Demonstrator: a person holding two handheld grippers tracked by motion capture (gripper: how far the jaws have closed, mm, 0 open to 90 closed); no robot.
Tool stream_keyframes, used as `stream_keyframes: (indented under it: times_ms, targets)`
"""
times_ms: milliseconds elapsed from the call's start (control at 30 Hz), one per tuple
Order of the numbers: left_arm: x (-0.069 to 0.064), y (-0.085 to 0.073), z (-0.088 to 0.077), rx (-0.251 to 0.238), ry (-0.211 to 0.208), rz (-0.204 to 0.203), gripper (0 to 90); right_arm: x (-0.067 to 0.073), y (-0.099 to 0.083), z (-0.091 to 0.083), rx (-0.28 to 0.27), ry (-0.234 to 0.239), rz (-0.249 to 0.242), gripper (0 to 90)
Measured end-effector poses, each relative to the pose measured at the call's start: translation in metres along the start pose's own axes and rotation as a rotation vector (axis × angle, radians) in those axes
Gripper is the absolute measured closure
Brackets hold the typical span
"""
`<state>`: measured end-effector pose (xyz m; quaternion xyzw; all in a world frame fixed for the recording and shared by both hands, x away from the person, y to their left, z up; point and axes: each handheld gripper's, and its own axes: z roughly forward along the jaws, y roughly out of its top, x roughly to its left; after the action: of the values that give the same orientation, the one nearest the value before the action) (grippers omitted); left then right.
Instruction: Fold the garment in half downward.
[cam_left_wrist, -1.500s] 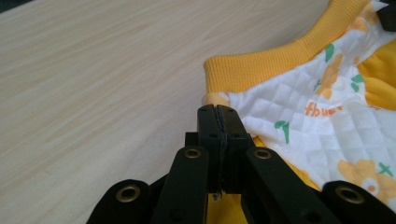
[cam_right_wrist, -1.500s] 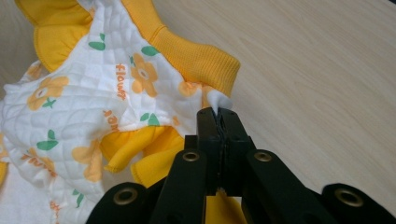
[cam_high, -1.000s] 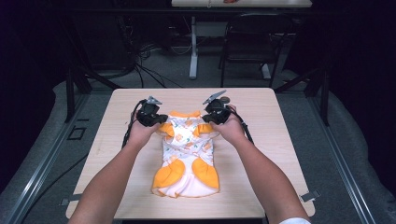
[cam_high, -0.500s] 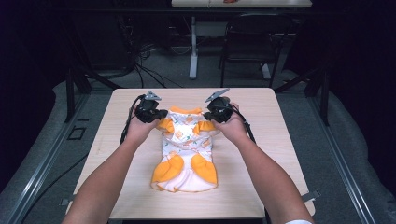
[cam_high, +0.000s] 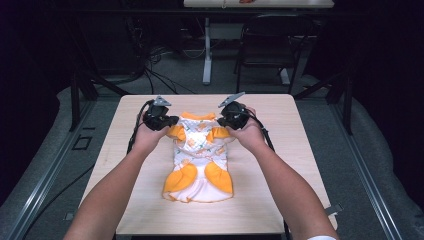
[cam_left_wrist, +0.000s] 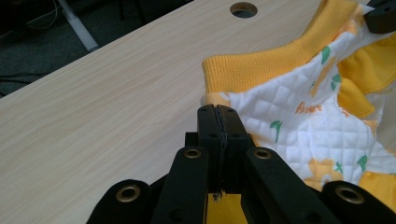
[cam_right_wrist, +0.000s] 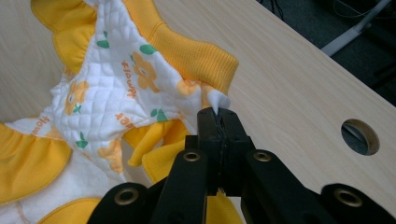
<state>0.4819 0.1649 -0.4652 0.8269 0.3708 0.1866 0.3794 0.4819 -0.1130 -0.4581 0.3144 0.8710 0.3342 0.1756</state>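
Together the left gripper (cam_high: 161, 119) and right gripper (cam_high: 231, 116) clench the far shoulders of a quilted baby garment (cam_high: 199, 159) on the table (cam_high: 280, 165). Its print reads "flower".

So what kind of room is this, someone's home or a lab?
Most likely a lab or recording studio, not a home: a bare pale wooden table stands on grey carpet, black cables tangle across the floor behind it, and dark metal frame rails flank it.
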Motion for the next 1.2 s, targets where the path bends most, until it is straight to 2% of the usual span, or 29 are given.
stream_keyframes:
  times_ms: [233,467,900,1200]
  targets:
    - [-0.001,0.003,-0.005,-0.006,-0.008,0.018,89.7,0.001,0.002,-0.004,-0.017,-0.006,-0.009,89.0]
    - [-0.006,0.002,-0.012,-0.024,-0.033,0.036,89.8,0.007,0.0,-0.014,-0.01,-0.015,-0.064,89.0]
    - [-0.018,-0.017,-0.025,-0.045,-0.069,0.075,89.7,0.023,-0.014,-0.022,-0.006,-0.014,-0.134,88.9]
    - [-0.025,-0.032,-0.033,-0.045,-0.088,0.095,89.7,0.038,-0.026,-0.028,-0.02,0.02,-0.15,88.9]
